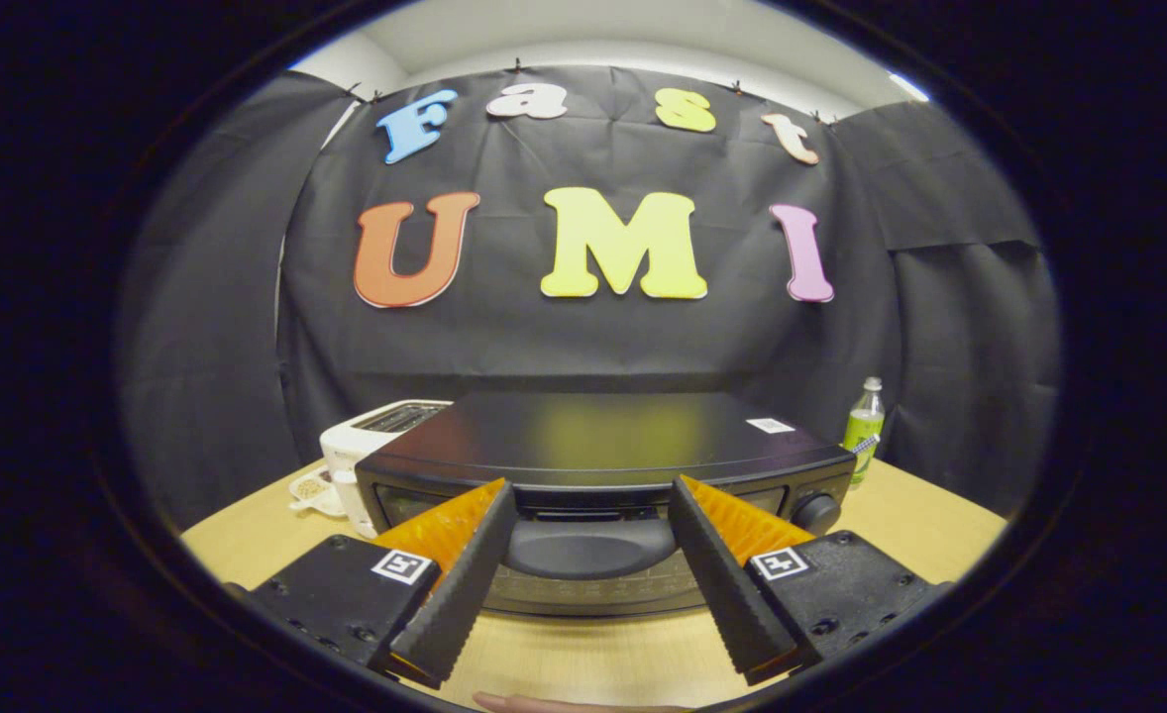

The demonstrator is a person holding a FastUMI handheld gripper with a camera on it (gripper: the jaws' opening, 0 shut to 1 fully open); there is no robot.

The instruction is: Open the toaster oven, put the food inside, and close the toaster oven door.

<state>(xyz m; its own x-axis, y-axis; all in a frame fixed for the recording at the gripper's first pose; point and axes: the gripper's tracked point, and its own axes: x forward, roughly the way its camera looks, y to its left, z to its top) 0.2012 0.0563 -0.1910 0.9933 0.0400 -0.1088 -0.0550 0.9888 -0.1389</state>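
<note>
Tool [591, 485] level, fingers [465, 584] spread wide apart

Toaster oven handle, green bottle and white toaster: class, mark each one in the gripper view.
toaster oven handle [590, 548], gripper view, middle of the curved grip on the closed door, between the open jaws.
green bottle [863, 428], gripper view, its label.
white toaster [358, 448], gripper view, its side wall below the slots.
</note>
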